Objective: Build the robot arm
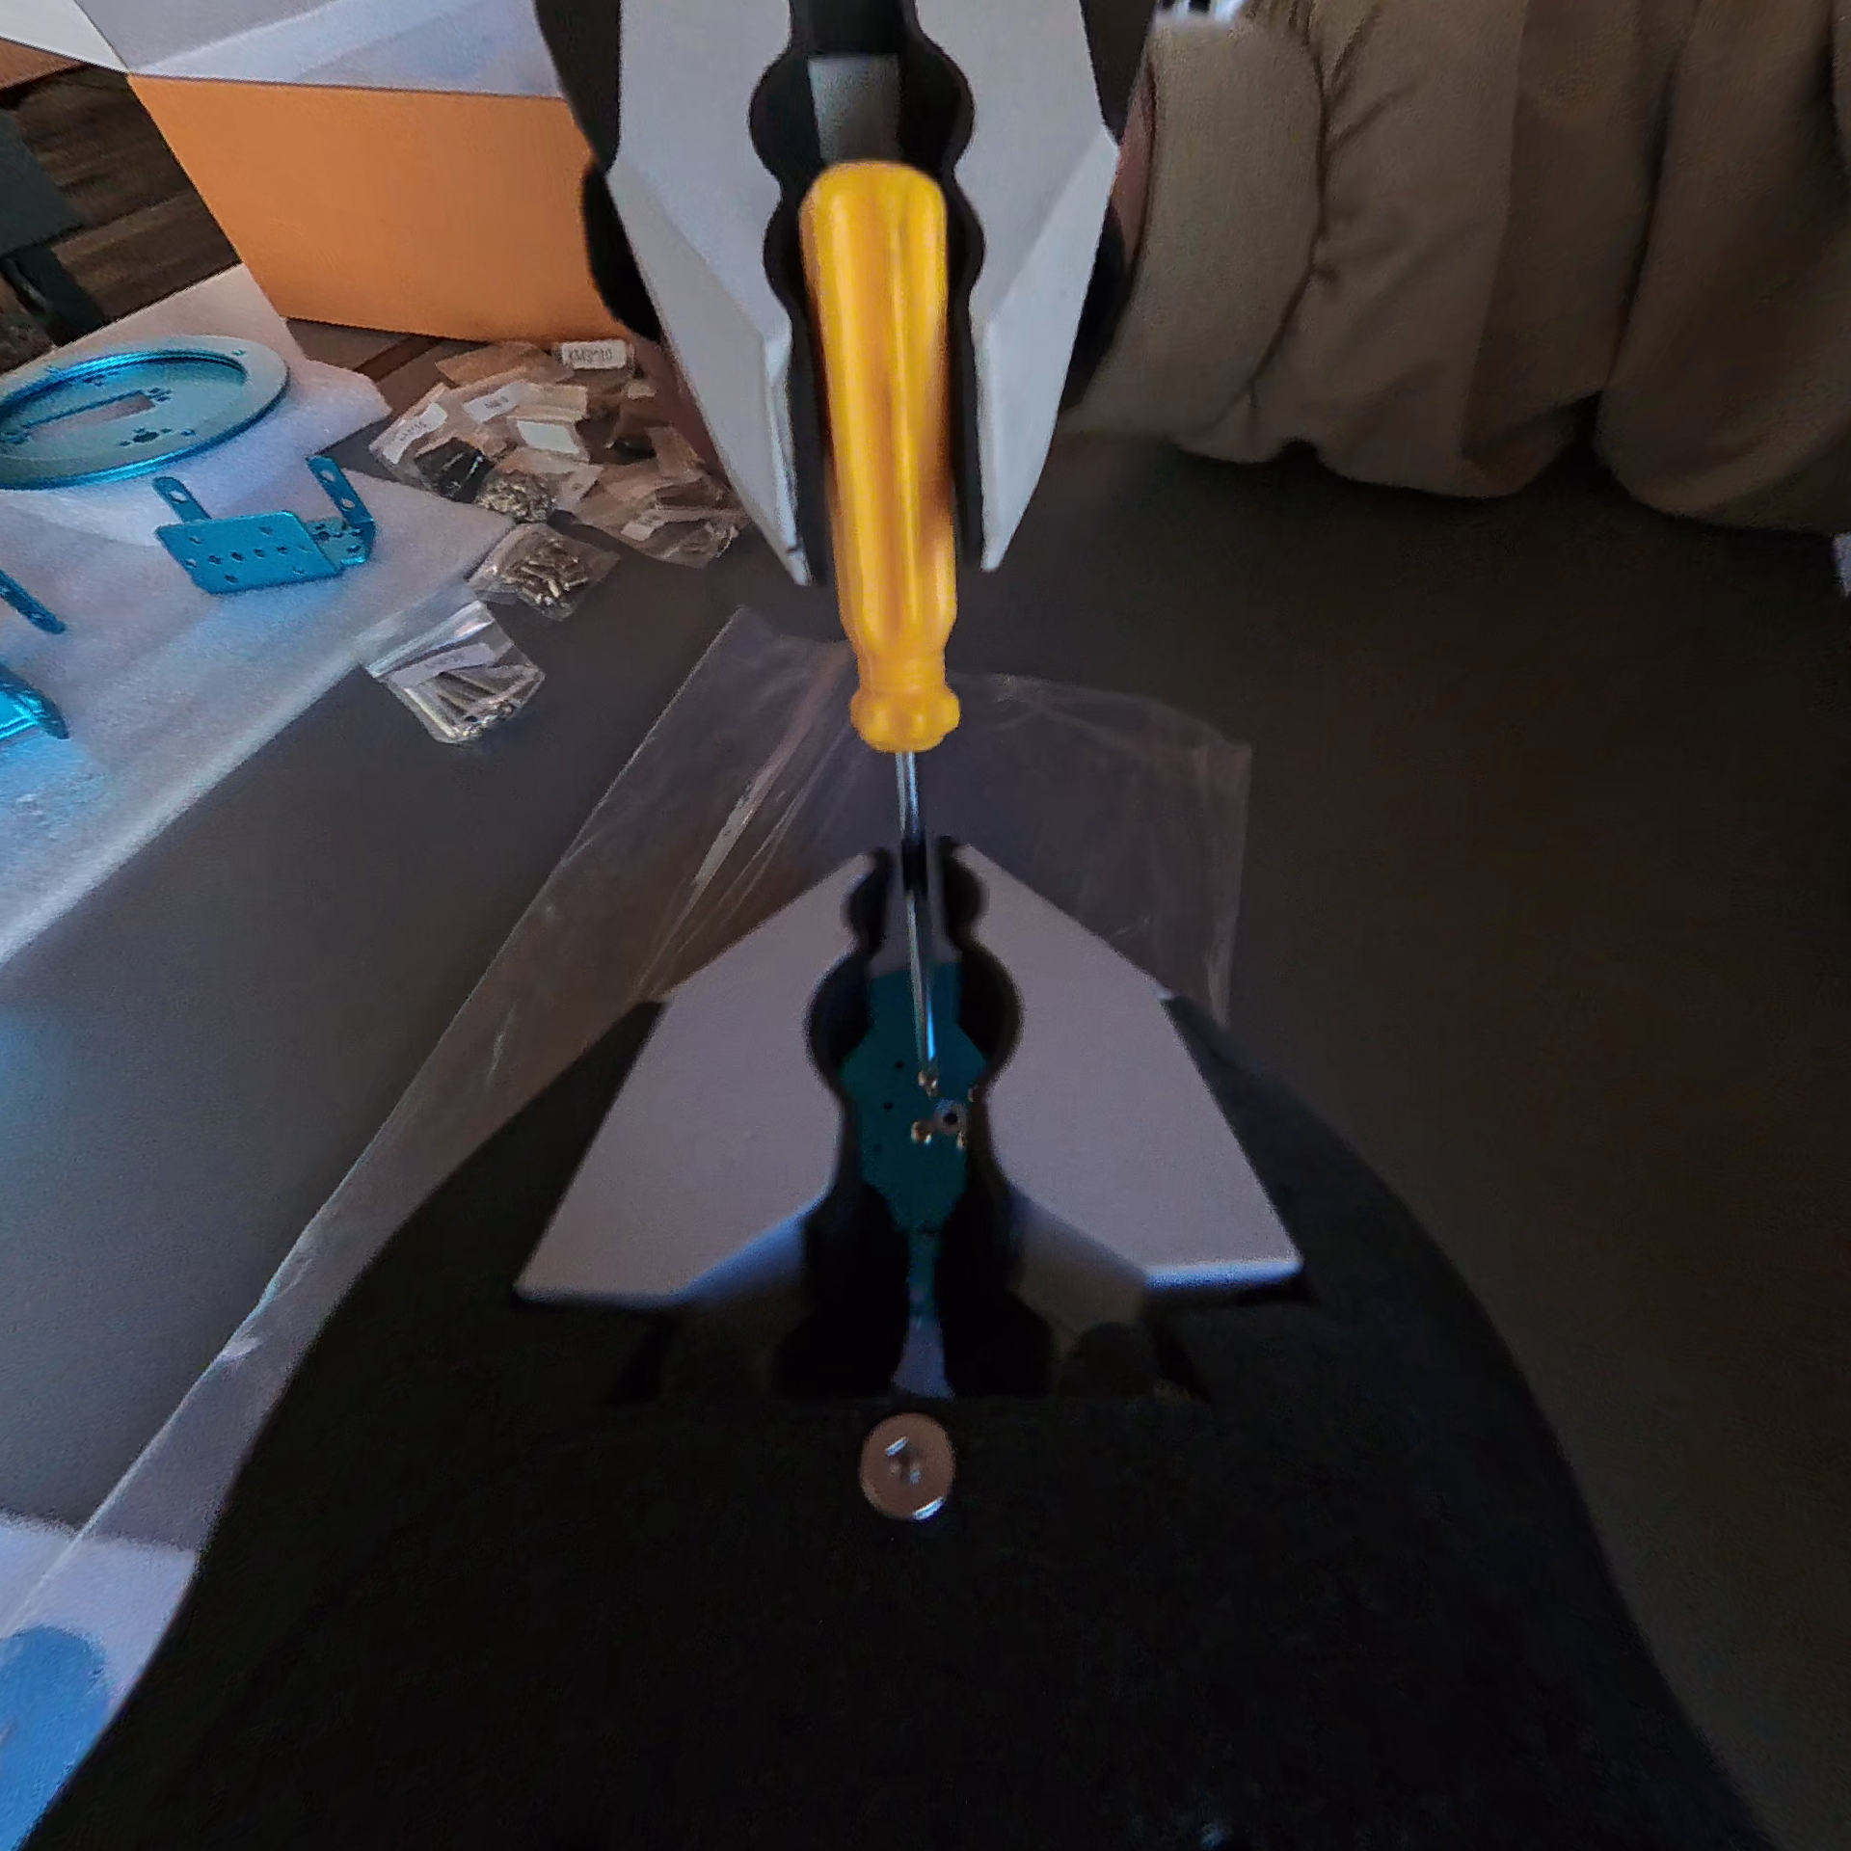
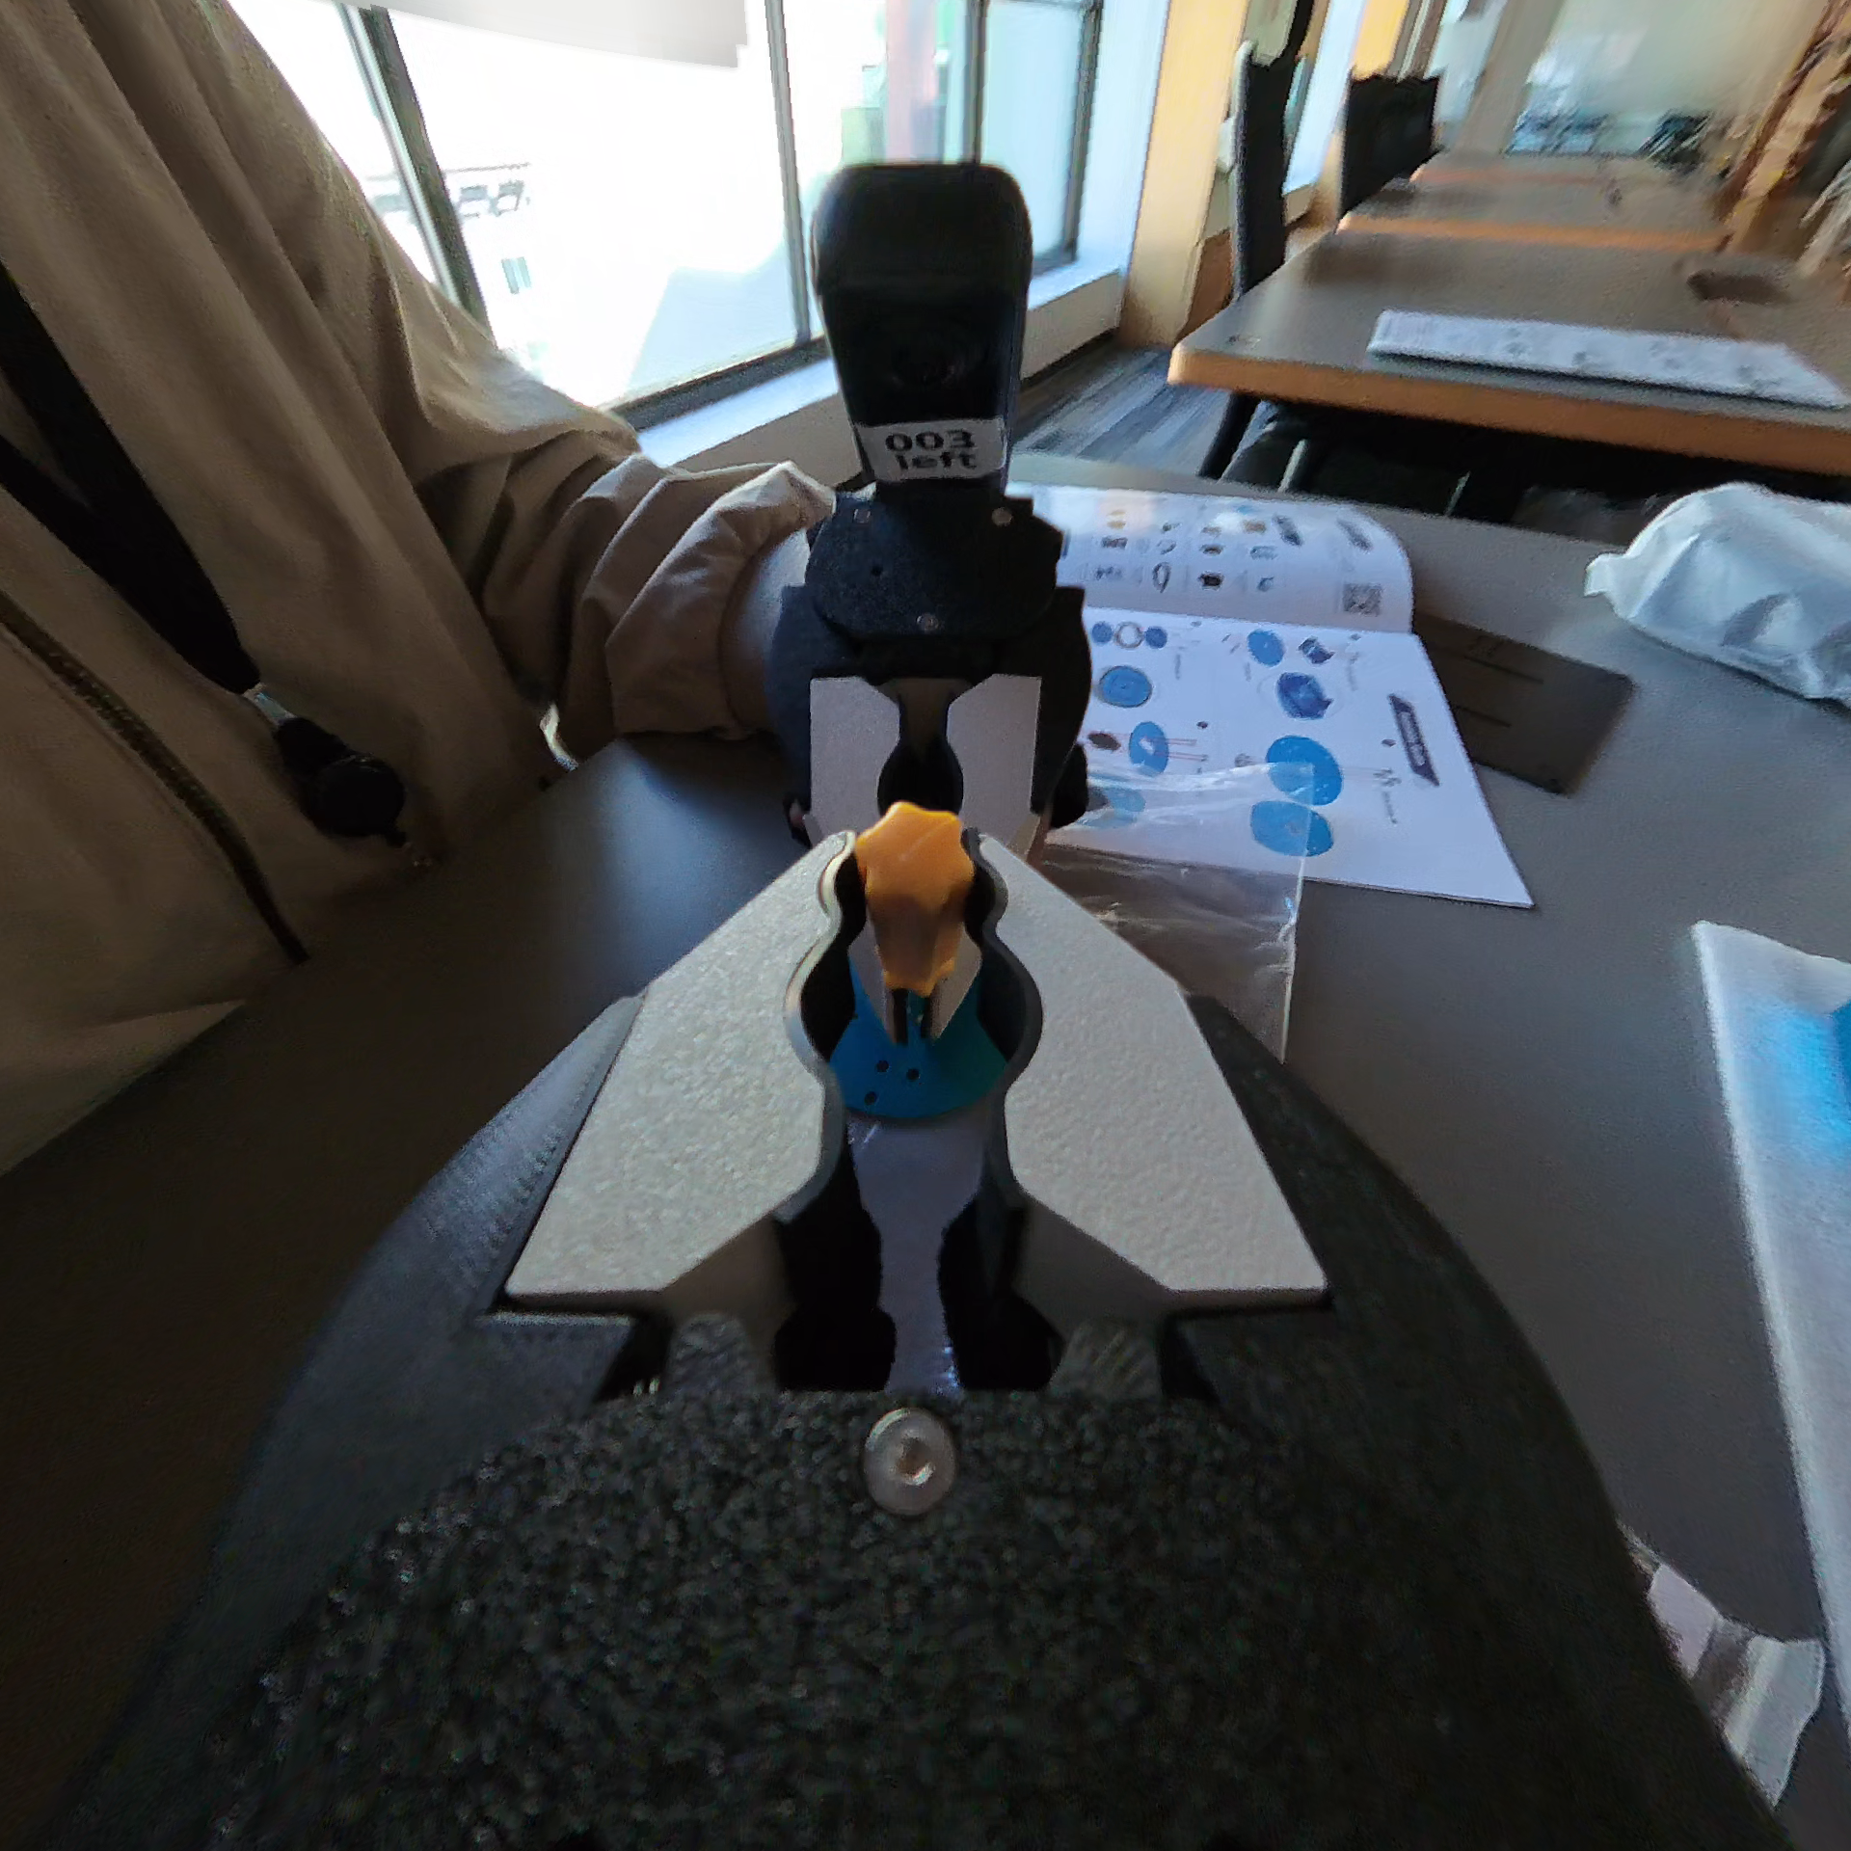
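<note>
Grey table (image 2: pixel 1502 1102): right gripper (image 2: pixel 916 1002) clamps yellow-handled screwdriver (image 1: pixel 881 451); left gripper (image 1: pixel 916 1002) clamps blue perforated bracket (image 1: pixel 906 1112).

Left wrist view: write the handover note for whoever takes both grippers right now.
Left gripper: shut on a blue plate with holes, held edge-on between its fingers.
Right gripper: shut on the yellow screwdriver, pointing at the left gripper.
The screwdriver's tip sits on a small screw in the plate; a second screw head shows just below it.
Whether either screw is tight cannot be seen.
On the table: hardware bags, blue ring, blue bracket, clear bag, open booklet.
</note>
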`<control>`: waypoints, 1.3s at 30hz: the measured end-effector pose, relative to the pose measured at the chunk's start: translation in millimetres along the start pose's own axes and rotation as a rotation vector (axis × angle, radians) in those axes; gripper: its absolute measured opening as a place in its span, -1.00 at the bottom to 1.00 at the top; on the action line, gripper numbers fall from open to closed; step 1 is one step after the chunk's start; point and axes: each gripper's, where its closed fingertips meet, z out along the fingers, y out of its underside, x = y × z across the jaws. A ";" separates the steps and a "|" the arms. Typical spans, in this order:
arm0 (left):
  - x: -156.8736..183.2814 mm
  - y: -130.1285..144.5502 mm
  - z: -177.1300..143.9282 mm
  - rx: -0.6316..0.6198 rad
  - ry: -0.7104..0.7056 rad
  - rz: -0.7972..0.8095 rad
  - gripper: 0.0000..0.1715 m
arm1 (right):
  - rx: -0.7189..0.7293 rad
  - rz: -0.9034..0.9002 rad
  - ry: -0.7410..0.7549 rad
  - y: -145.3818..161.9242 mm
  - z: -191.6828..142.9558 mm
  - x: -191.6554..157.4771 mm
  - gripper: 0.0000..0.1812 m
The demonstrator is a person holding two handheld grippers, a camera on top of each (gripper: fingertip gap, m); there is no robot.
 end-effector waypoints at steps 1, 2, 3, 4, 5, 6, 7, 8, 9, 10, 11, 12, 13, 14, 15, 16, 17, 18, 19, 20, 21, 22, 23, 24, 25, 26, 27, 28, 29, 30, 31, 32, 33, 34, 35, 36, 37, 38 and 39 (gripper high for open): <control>-0.5 3.5 -5.3 -0.022 -0.004 0.010 -0.51 | -0.023 0.001 -0.019 -0.1 2.4 0.2 -0.81; 1.3 9.4 -12.1 -0.061 0.012 0.009 -0.33 | -0.040 -0.005 -0.035 -1.1 4.7 0.5 -0.81; 3.5 17.5 -19.4 -0.110 0.038 0.005 -0.27 | -0.065 -0.011 -0.050 -1.6 7.2 1.2 -0.81; 2.4 26.6 -26.0 -0.161 0.048 0.010 -0.25 | -0.092 -0.008 -0.065 -2.1 9.7 2.1 -0.81; -0.1 35.4 -31.2 -0.209 0.050 0.025 -0.20 | -0.119 -0.002 -0.079 -2.7 12.3 2.6 -0.81; -0.9 42.8 -35.0 -0.251 0.063 0.034 -0.18 | -0.146 -0.003 -0.093 -3.1 14.6 3.2 -0.81; -0.2 48.0 -37.1 -0.279 0.086 0.032 -0.16 | -0.169 -0.011 -0.102 -3.6 17.0 4.0 -0.81; 2.5 51.3 -37.8 -0.296 0.116 0.024 -0.16 | -0.191 -0.014 -0.110 -4.0 19.4 5.2 -0.80; 5.2 54.1 -37.1 -0.309 0.141 0.020 -0.16 | -0.212 -0.008 -0.117 -4.3 21.7 6.2 -0.80; 6.7 58.4 -35.7 -0.328 0.151 0.024 -0.16 | -0.231 -0.003 -0.123 -4.5 23.4 7.1 -0.80; 7.1 60.4 -34.0 -0.335 0.152 0.027 -0.16 | -0.245 0.000 -0.127 -4.8 25.0 8.0 -0.80; 7.4 60.6 -33.0 -0.331 0.153 0.023 -0.16 | -0.256 0.006 -0.128 -5.3 26.4 9.1 -0.80; 7.2 60.5 -32.6 -0.328 0.150 0.016 -0.17 | -0.270 0.010 -0.124 -5.7 27.6 10.6 -0.80; 6.2 60.8 -32.4 -0.326 0.140 0.012 -0.19 | -0.284 0.017 -0.117 -5.9 28.8 12.1 -0.80; 6.1 60.9 -32.2 -0.322 0.132 0.009 -0.19 | -0.295 0.027 -0.111 -6.5 30.4 13.3 -0.80; 6.3 60.9 -32.1 -0.316 0.123 0.006 -0.20 | -0.304 0.039 -0.097 -7.2 32.3 14.9 -0.81; 6.4 60.9 -32.0 -0.311 0.114 -0.002 -0.20 | -0.312 0.047 -0.082 -7.9 34.2 15.6 -0.80; 6.5 60.8 -32.0 -0.305 0.106 -0.011 -0.20 | -0.318 0.051 -0.063 -8.7 36.1 15.9 -0.80; 6.7 60.7 -31.9 -0.299 0.098 -0.018 -0.21 | -0.328 0.057 -0.035 -9.4 38.1 16.7 -0.80; 6.8 60.7 -31.9 -0.294 0.091 -0.022 -0.21 | -0.340 0.071 -0.009 -10.0 39.7 16.4 -0.80; 6.9 60.6 -31.8 -0.290 0.086 -0.025 -0.21 | -0.351 0.083 0.030 -10.4 41.1 17.4 -0.80; 7.1 60.4 -31.6 -0.286 0.082 -0.028 -0.22 | -0.363 0.099 0.079 -10.2 41.9 19.3 -0.80; 7.3 60.2 -31.3 -0.281 0.077 -0.030 -0.22 | -0.369 0.117 0.122 -10.6 42.5 19.5 -0.80; 7.5 59.9 -30.7 -0.276 0.070 -0.029 -0.23 | -0.371 0.130 0.176 -10.5 42.8 20.7 -0.80; 7.8 59.7 -30.3 -0.271 0.062 -0.029 -0.23 | -0.373 0.140 0.224 -10.7 42.8 20.7 -0.80; 7.8 59.6 -30.1 -0.270 0.052 -0.027 -0.23 | -0.376 0.154 0.271 -10.7 42.4 20.3 -0.80; 7.8 59.6 -30.0 -0.270 0.041 -0.021 -0.23 | -0.382 0.177 0.329 -10.3 41.4 21.0 -0.80; 7.7 59.6 -29.9 -0.270 0.032 -0.020 -0.23 | -0.381 0.205 0.379 -10.4 41.2 20.6 -0.80; 7.8 59.6 -29.9 -0.270 0.024 -0.018 -0.23 | -0.380 0.233 0.435 -10.2 40.2 21.2 -0.80; 7.7 59.6 -29.8 -0.268 0.017 -0.013 -0.23 | -0.380 0.284 0.501 -9.2 38.2 22.7 -0.80; 7.7 59.6 -29.9 -0.267 0.012 -0.011 -0.24 | -0.373 0.337 0.560 -8.8 36.8 23.3 -0.80; 7.7 59.5 -29.9 -0.265 0.008 -0.010 -0.24 | -0.365 0.384 0.627 -7.9 34.7 24.9 -0.81; 7.7 59.5 -29.8 -0.263 0.005 -0.008 -0.24 | -0.359 0.428 0.698 -6.9 32.7 26.4 -0.80; 7.8 59.5 -29.9 -0.262 0.004 -0.009 -0.24 | -0.352 0.449 0.760 -6.9 32.2 26.8 -0.80; 7.7 59.4 -29.9 -0.262 0.004 -0.011 -0.24 | -0.355 0.453 0.832 -6.6 31.0 27.5 -0.80; 7.6 59.4 -29.8 -0.262 0.003 -0.012 -0.24 | -0.362 0.458 0.906 -6.6 30.4 27.7 -0.79; 7.5 59.3 -29.6 -0.261 0.002 -0.013 -0.23 | -0.367 0.459 0.979 -7.2 30.7 27.2 -0.80; 7.4 59.2 -29.5 -0.260 0.001 -0.013 -0.23 | -0.368 0.462 1.060 -7.7 30.3 26.7 -0.79; 7.4 59.1 -29.5 -0.260 0.001 -0.014 -0.24 | -0.347 0.470 1.109 -9.8 34.2 24.4 -0.80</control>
